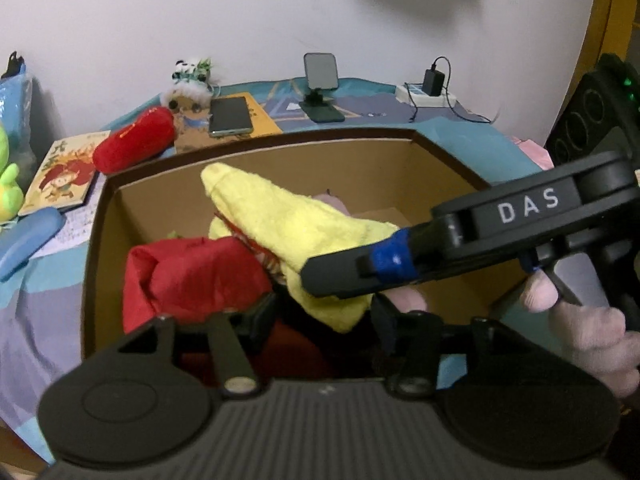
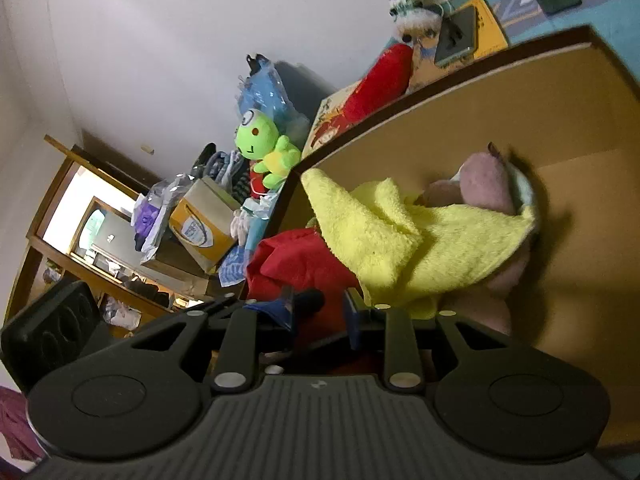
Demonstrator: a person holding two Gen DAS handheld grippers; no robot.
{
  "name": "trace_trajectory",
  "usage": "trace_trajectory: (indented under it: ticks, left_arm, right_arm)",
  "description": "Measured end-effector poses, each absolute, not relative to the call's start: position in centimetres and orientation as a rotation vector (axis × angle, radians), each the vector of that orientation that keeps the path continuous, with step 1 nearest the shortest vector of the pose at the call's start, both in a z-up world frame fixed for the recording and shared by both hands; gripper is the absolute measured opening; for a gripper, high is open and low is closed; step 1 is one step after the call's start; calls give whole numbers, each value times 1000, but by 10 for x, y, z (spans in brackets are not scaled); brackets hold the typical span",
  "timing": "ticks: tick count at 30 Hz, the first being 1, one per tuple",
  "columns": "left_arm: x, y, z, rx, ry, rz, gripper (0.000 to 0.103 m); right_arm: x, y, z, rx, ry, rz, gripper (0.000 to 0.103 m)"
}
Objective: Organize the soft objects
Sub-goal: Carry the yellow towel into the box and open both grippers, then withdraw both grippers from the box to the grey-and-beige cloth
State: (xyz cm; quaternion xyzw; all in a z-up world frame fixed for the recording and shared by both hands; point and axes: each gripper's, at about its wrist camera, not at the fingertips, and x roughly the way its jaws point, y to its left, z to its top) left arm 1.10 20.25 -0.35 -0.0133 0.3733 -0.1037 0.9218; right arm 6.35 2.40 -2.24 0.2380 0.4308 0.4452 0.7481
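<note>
A brown cardboard box (image 1: 104, 216) holds a yellow towel (image 1: 276, 220), a red cloth (image 1: 192, 272) and a pink plush (image 2: 488, 188). My left gripper (image 1: 320, 316) hangs over the box's near side, jaws apart, with the red cloth and towel just ahead of them. My right gripper (image 1: 320, 276) reaches in from the right and lies against the towel. In the right wrist view my right gripper (image 2: 320, 312) has its jaws apart over the red cloth (image 2: 296, 260) and towel (image 2: 400, 236). The box wall (image 2: 460, 92) rises behind.
A red plush (image 1: 136, 144), a green frog plush (image 2: 264, 148), a small panda plush (image 1: 188, 88), a phone (image 1: 230, 116), a phone stand (image 1: 320, 88), a charger (image 1: 432, 88) and a picture book (image 1: 60, 176) lie on the bed around the box. Bags and shelves stand at left (image 2: 200, 220).
</note>
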Motion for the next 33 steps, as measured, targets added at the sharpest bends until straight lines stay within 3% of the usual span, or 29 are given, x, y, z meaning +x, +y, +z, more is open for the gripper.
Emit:
trace_trajectory:
  ticks: [13,33]
  left_arm:
    - [-10,150,32,-38,729,-130,53]
    - [-1,-5,14,-9,939,31,53]
  right_arm:
    - [41,-45,4,417,824,981,11]
    - [6,-164,-13,273,788,816,11]
